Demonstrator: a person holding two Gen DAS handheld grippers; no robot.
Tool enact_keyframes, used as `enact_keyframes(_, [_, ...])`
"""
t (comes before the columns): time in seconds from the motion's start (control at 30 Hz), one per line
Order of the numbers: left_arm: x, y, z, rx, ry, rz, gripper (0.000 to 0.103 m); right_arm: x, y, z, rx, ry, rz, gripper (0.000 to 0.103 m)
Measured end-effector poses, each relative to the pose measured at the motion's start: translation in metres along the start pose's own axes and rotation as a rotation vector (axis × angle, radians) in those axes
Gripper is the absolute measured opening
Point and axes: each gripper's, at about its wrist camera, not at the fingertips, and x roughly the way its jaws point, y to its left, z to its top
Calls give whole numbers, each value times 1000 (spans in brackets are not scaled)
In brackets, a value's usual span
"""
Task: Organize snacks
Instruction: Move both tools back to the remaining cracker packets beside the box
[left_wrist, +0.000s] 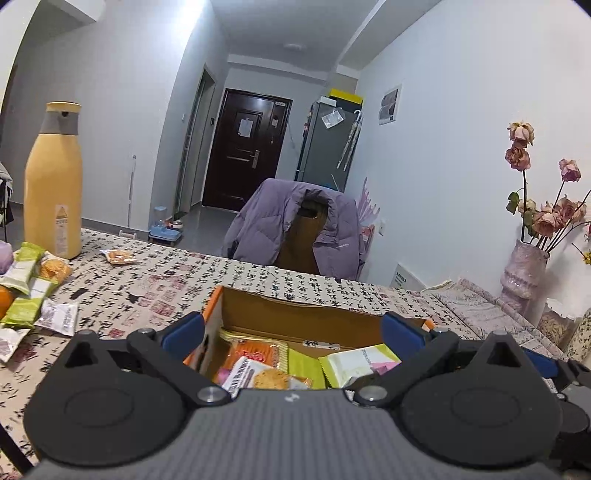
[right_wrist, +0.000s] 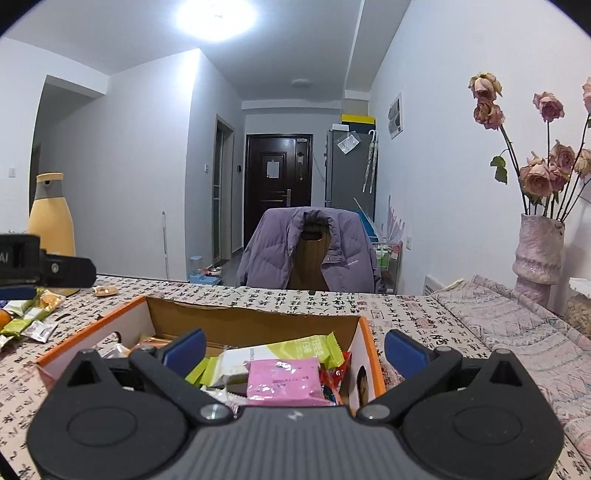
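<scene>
Snack sorting, partly done: both claws spread wide, holding nothing.
Left gripper (left_wrist: 291, 326) and right gripper (right_wrist: 295, 347) hover over the part-filled box (right_wrist: 255, 317); loose snacks (left_wrist: 31, 291) remain near the table's (left_wrist: 155, 291) left edge.

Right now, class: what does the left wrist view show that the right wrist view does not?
Only the left wrist view shows a round biscuit packet in the box. Only the right wrist view shows a pink packet and the left gripper's body at its edge. Both share the cardboard box, yellow bottle, purple jacket, and open, empty grippers.
</scene>
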Motion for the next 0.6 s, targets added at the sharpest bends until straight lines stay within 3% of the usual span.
enact_keyframes(0.43, [-34,28,-29,22,51,16,103,-43,29,-15,-49,51,70,103])
enact_keyframes(0.6, [-42,40,-41,39,88,26,103,-47,37,-27,-51,112,104,103])
